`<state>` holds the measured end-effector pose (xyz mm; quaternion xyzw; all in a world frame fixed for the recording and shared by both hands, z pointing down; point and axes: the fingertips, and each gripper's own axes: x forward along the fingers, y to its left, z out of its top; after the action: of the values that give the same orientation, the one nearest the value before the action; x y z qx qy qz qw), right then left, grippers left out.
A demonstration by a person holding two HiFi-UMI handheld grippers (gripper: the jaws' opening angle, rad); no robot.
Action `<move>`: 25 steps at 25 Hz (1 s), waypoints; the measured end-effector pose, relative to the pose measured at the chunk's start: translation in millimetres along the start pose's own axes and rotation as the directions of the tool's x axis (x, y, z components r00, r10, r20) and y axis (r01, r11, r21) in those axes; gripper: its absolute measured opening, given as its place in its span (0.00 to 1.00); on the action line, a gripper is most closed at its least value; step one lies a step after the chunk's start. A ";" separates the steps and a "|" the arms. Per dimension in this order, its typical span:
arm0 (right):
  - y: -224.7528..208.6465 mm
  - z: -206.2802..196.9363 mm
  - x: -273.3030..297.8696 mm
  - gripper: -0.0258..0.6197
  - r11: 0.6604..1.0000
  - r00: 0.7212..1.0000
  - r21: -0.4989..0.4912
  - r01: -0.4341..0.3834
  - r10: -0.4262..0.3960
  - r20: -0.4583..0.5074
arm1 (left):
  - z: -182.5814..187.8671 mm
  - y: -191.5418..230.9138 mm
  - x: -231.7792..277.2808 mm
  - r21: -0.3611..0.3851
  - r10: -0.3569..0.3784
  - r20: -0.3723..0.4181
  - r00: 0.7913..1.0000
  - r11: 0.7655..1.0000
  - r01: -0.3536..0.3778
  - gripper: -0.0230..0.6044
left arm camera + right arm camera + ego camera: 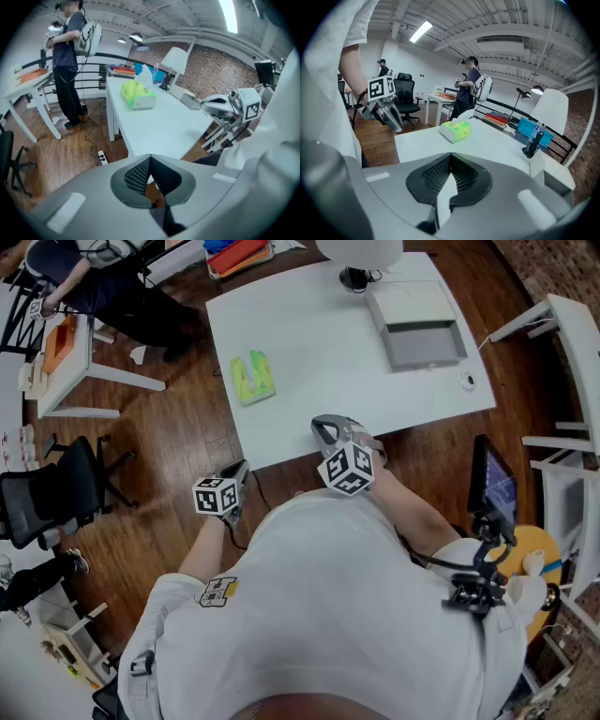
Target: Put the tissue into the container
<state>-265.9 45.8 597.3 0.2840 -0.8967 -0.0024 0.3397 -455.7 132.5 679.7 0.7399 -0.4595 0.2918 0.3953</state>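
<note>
1. Person in dark clothes (103, 287) stands at the far left on the wooden floor (178, 442), well away from the table (319, 343).
2. The left gripper (149, 158) hangs over the floor, just off the table's near-left corner. Its jaws are pressed together with nothing between them.
3. The tissue box (253, 377), green and yellow, lies on the left part of the table, well apart from both grippers. A white tissue (462, 117) stands out of its top.
4. The right gripper (451, 154) is over the table's near edge, and its jaws meet at the tips. A white sliver shows behind the tips; whether it is the table or something else cannot be told.
5. A lamp (361, 251) with a white shade stands at the table's far edge.
6. The grey container (424, 341) sits open on the far right part of the table, well apart from the tissue box.
</note>
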 end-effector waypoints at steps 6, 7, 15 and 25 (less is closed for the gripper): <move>-58.7 -7.3 -2.7 0.04 0.996 0.996 -0.042 -0.082 0.083 0.029 | 99.9 -16.0 20.9 -0.054 0.139 0.109 0.984 0.989 -0.134 0.04; -65.1 -9.6 -3.0 0.04 0.994 0.995 -0.046 -0.094 0.096 0.032 | 111.4 -17.9 23.5 -0.055 0.162 0.121 0.979 0.986 -0.156 0.04; -95.1 -5.7 4.7 0.04 0.988 0.989 -0.067 -0.137 0.140 0.040 | 192.1 -12.1 37.9 0.058 0.285 0.178 0.942 0.952 -0.299 0.36; -125.4 12.6 36.9 0.04 0.995 0.999 -0.081 -0.050 0.051 0.009 | 218.7 -3.4 114.2 0.132 0.218 0.023 0.976 0.967 -0.219 0.98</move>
<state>-232.4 -80.6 585.4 0.2471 -0.9046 -0.0313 0.3459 -391.2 -104.6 656.3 0.7107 -0.5194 0.3605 0.3083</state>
